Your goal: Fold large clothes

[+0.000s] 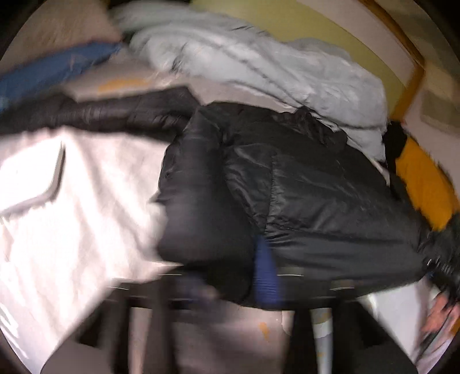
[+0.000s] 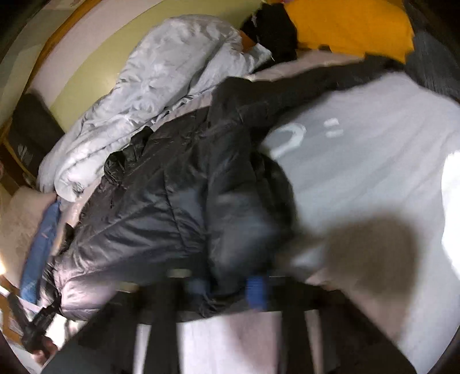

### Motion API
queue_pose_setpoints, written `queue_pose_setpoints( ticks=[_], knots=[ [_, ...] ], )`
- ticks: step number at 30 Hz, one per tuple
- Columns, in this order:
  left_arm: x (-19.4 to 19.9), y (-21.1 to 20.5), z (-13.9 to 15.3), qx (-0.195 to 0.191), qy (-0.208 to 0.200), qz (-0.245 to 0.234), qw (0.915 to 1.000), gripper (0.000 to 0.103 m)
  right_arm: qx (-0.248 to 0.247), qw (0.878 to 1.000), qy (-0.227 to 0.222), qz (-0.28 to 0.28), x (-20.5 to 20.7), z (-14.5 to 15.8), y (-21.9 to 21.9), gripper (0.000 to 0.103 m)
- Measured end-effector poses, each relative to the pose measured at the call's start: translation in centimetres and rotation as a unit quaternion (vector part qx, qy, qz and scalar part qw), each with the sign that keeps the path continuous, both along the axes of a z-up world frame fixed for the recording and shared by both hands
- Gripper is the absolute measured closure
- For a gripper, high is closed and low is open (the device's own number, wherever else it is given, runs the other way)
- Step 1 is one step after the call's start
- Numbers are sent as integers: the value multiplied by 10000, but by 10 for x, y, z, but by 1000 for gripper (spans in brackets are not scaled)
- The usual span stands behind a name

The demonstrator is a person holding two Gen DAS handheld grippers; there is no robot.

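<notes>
Jacket [image 1: 302, 184] in shiny black quilted cloth lies spread across the middle of the bed, on a pale sheet [image 1: 72, 201] that is bare toward the near edge; one sleeve [image 1: 95, 112] stretches out flat toward the side of the bed where a blue cloth [image 1: 57, 69] lies; a rumpled pale grey duvet [image 1: 258, 66] is heaped along the far edge, touching the jacket, and an orange cloth [image 2: 353, 26] sits at the far corner; left gripper [image 1: 233, 284] has its blue-tipped fingers [image 1: 266, 273] drawn together on the near hem of the jacket, with black cloth bunched between them; right gripper [image 2: 227, 287] is likewise pinched together on the hem, further along the same near edge, with cloth between its fingers [image 2: 256, 289]; both views are blurred.
</notes>
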State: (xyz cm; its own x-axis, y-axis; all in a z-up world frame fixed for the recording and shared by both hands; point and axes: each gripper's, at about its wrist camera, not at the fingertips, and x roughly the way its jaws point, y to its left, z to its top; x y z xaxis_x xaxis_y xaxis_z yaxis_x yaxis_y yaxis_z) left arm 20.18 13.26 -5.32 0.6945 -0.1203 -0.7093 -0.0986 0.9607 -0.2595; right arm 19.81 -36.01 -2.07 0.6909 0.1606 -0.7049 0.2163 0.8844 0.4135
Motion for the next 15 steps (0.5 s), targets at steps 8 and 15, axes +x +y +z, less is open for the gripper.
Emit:
queue_pose_setpoints(
  ticks=[8,15],
  knots=[
    [-51,-17,47,340,-64,-41,9994,96,-1176,9926,-263,-139,-65,58,16,97],
    [-111,-47,54,1146,-355,-492,9916,96,-1698,9849,-313,98,-106,66,26,97]
  ],
)
